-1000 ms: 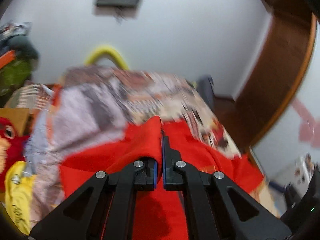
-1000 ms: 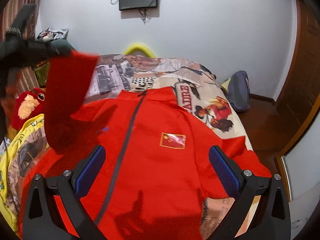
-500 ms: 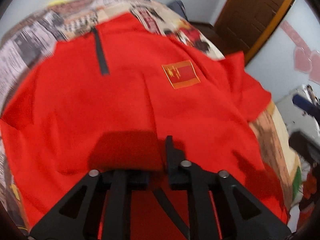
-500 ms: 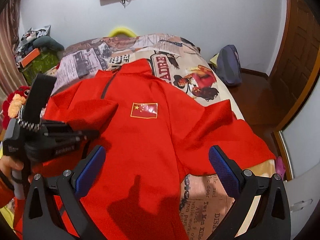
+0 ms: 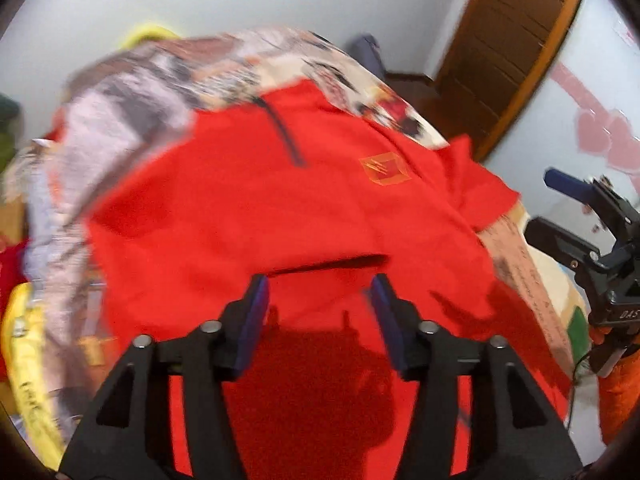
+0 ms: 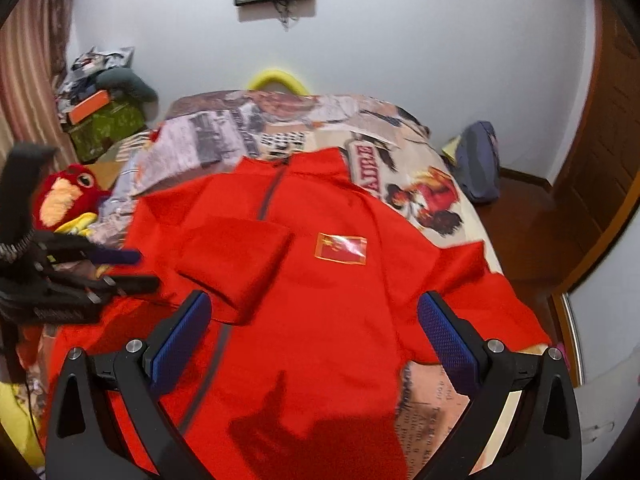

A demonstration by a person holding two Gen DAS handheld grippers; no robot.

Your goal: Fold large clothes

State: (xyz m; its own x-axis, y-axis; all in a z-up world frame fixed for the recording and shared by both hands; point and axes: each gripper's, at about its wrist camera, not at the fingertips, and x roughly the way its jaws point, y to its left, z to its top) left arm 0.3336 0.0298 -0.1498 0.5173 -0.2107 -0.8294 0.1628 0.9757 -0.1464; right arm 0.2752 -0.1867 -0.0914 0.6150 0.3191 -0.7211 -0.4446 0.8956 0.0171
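A large red jacket [image 6: 320, 300] with a grey zip and a flag patch [image 6: 341, 249] lies front up on the bed; it also shows in the left wrist view [image 5: 248, 216]. Its left sleeve [image 6: 236, 256] lies folded across the chest. Its right sleeve [image 6: 476, 292] lies spread toward the bed's right edge. My left gripper [image 5: 318, 304] is open and empty just above the jacket's lower part. It also shows in the right wrist view [image 6: 128, 268] at the jacket's left side. My right gripper [image 6: 312, 332] is open and empty above the jacket's hem.
The bed has a printed newspaper-style cover [image 6: 280, 128]. A red plush toy [image 6: 64, 196] and yellow cloth [image 5: 24, 340] lie at its left edge. A blue bag [image 6: 480, 168] sits on the floor at right, near a wooden door [image 6: 600, 140]. Boxes [image 6: 104, 120] stand at the left wall.
My left gripper carried the left sleeve across the jacket's chest, opened and let it go. It has drawn back a little. The right gripper stayed open over the hem.
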